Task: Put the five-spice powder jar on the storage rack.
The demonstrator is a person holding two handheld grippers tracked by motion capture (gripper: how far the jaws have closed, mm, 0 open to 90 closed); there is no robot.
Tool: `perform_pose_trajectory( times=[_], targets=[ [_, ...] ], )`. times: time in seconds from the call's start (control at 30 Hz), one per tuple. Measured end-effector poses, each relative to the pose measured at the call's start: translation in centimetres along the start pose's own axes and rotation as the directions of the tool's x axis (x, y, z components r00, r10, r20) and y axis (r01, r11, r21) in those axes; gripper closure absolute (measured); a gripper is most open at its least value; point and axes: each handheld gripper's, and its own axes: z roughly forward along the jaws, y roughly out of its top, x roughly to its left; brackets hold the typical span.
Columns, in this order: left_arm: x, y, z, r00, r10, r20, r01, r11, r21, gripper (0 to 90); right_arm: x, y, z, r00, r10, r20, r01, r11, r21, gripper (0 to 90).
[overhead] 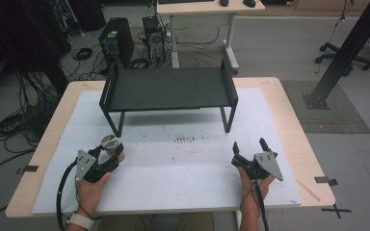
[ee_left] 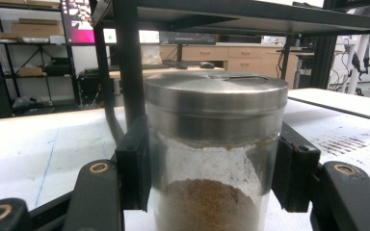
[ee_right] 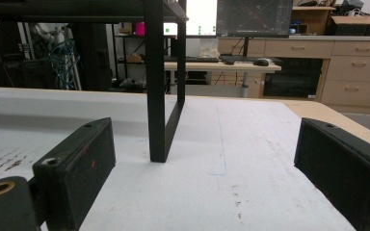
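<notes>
A glass jar [overhead: 110, 145] with a steel lid stands upright on the white mat at the left, in front of the black shelf's left leg. Brown powder fills the bottom of the jar [ee_left: 215, 159]. My left gripper [overhead: 112, 154] is shut on the jar, one pad on each side of the glass just under the lid. My right gripper [overhead: 249, 147] rests on the mat at the right, open, with nothing between its fingers. In the right gripper view the gripper [ee_right: 207, 163] points at the shelf's right front leg [ee_right: 157, 91].
A low black metal shelf [overhead: 168, 89] stands across the back half of the mat, its top bare. Dark specks of spilled powder [overhead: 187, 140] mark the mat's middle. The table edge [overhead: 313, 144] runs close to the right gripper.
</notes>
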Motion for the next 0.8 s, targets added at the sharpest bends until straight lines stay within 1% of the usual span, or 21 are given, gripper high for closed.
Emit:
perform_pose_trajectory(
  times=[0.3,0.47,0.57,0.8],
  targets=[
    [0.21,0.16,-0.07,0.9997,-0.024,0.001,0.024,0.9997,0.007,43.0,-0.02,0.01,0.01,1.0,0.0,0.0,0.0,1.0,-0.001,7.5],
    [0.21,0.27,-0.21,0.9996,-0.028,-0.005,0.028,0.9995,0.013,43.0,-0.01,0.01,0.01,1.0,0.0,0.001,0.0,1.0,-0.001,7.5],
    [0.17,0.35,-0.33,0.9997,-0.023,-0.007,0.023,0.9996,0.018,43.0,-0.01,0.01,0.02,1.0,0.0,0.001,0.0,1.0,0.0,7.5],
    [0.13,0.99,-0.87,0.9995,-0.031,0.003,0.031,0.9995,0.005,43.0,-0.01,0.01,0.01,1.0,0.0,0.001,0.0,1.0,-0.001,7.5]
  ],
)
